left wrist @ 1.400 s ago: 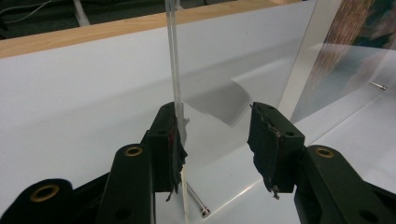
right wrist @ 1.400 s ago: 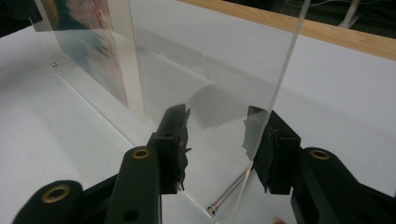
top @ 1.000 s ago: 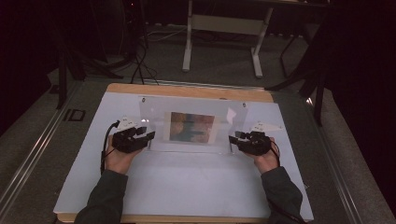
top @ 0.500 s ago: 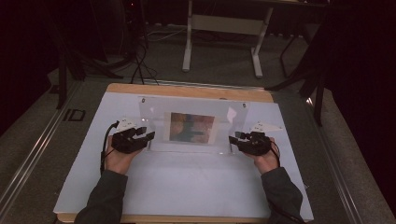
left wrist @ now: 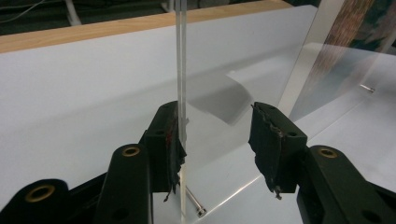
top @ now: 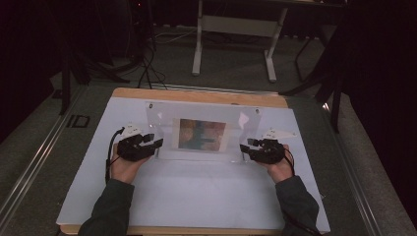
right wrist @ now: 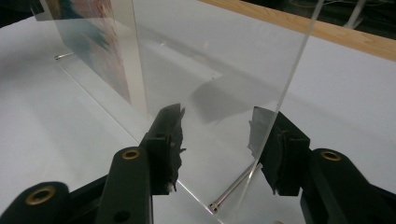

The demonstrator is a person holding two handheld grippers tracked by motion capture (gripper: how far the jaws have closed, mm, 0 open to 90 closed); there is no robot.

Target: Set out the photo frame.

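High view showed the clear acrylic frame standing upright across the middle of the desk, a coloured picture sandwiched in its centre. I had the left gripper at its left end and the right gripper at its right end. Both pairs of jaws had just been opening, and each straddled an edge of the panel. Left gripper view: panel edge sat against the left pad, right pad well apart, so no clamp. Right gripper view: panel edge lay near the right pad, left pad apart from it, jaws wide, no squeeze that I could see.

Handling, my guess: stiff, smooth, slippery, fairly light, easy to scratch and liable to tip if pushed at one end. Two sheets seemed pinned by small metal standoffs near the bottom corners. I would take hold low on both bare end margins, away from the picture, squeezing across the thickness, both ends together.
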